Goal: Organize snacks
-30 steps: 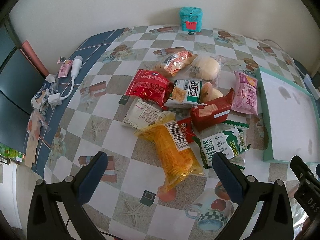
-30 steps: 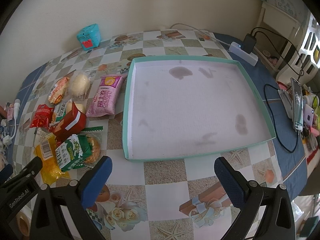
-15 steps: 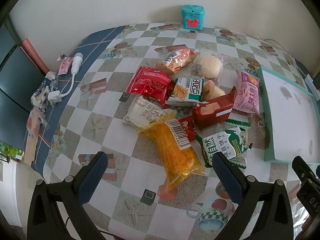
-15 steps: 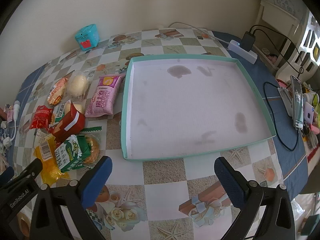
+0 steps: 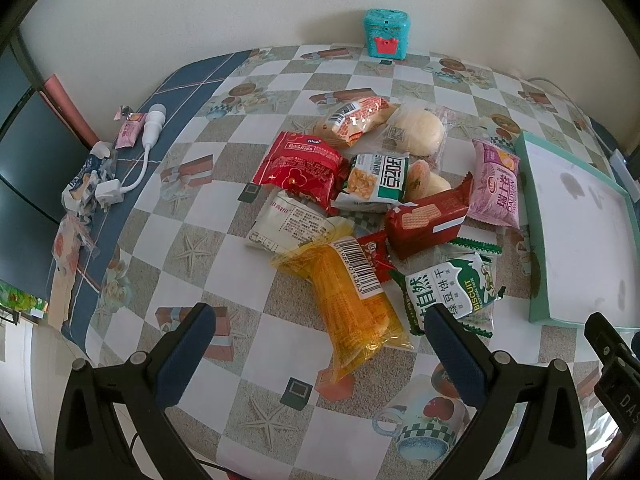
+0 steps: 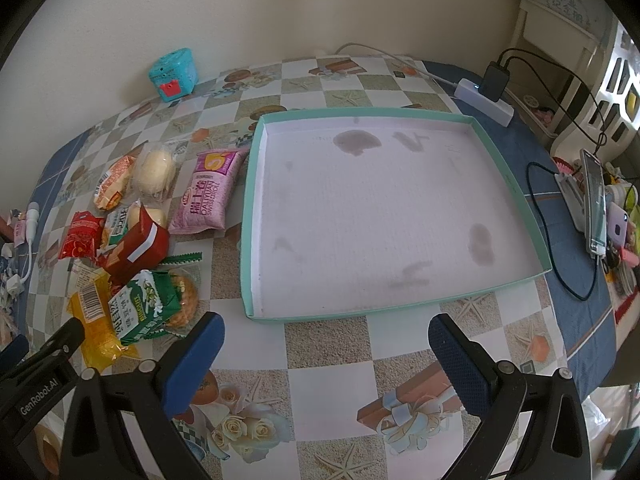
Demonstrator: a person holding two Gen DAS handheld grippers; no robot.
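- The left gripper (image 5: 316, 344) is held above the near part of the table (image 5: 192, 248), its jaws spread wide with nothing between them.
- The right gripper (image 6: 326, 348) is likewise held wide apart and bare, above the checked cloth just in front of the tray's near rim.
- The snack pile (image 5: 372, 200) is gathered in the middle of the table, left of the tray (image 6: 256, 184); the packets overlap one another.
- The yellow packet (image 5: 352, 304) is the nearest to the left gripper, lying lengthwise toward it, its near end between the two fingertips in the view.
- The green biscuit packet (image 5: 452, 292) lies beside the yellow one, close to the tray's near left corner, its lower edge hidden by the gripper's right finger (image 5: 452, 348).
- The pink packet (image 6: 210, 192) is set just beside the tray's left rim; whether it touches cannot be told.
- The red cracker packet (image 5: 428, 220) is propped tilted on other packets.
- The tray is seen with only stains on its white floor.
- Bare cloth is seen left of the pile and along the near edge of the table.
- A teal tin (image 5: 386, 38) stands by the wall at the far edge, well apart from the pile.
- A white plug and cable (image 5: 120, 184) lie at the left edge, and a power strip (image 6: 486, 100) lies beyond the tray's far right corner.
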